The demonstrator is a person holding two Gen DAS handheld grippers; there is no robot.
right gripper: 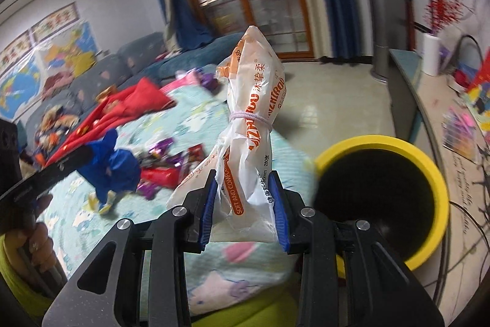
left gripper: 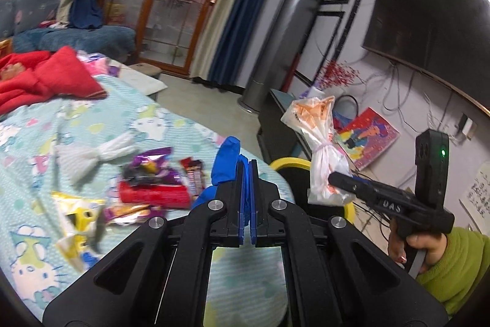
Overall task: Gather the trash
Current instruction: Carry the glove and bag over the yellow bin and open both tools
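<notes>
**Plastic bag held upright beside the yellow bin**

Blue rubber pads on the right gripper point(right gripper: 243, 210) pinch the lower part of a white plastic bag point(right gripper: 251, 124), crinkled, printed in orange and cinched near its middle by a pale elastic band. Its long axis stands nearly upright, rising from between the fingers. Just to the right of those fingers, and lower, sits the yellow bin point(right gripper: 441, 183), round-rimmed with a dark, open mouth; the bag is beside the rim, not over the opening. The coming move seems to turn on that gap: the bag would need to travel rightward until it hangs above the mouth before the fingers part. The right hand is plainly the nearer one to the bin.

From the left wrist view, the left gripper point(left gripper: 246, 189) has its pads pressed almost together on a fold of blue glove point(left gripper: 228, 155), soft and limp, bulging out to the left of the fingers. Beyond it, on the bed sheet point(left gripper: 36, 131), a pale cotton printed with cartoon cats, lies a blurred scatter of snack wrappers point(left gripper: 153, 183), glossy purple, red and yellow, and a twisted white wrapper point(left gripper: 98, 153). A red garment point(left gripper: 55, 75) is crumpled farther back.
</notes>
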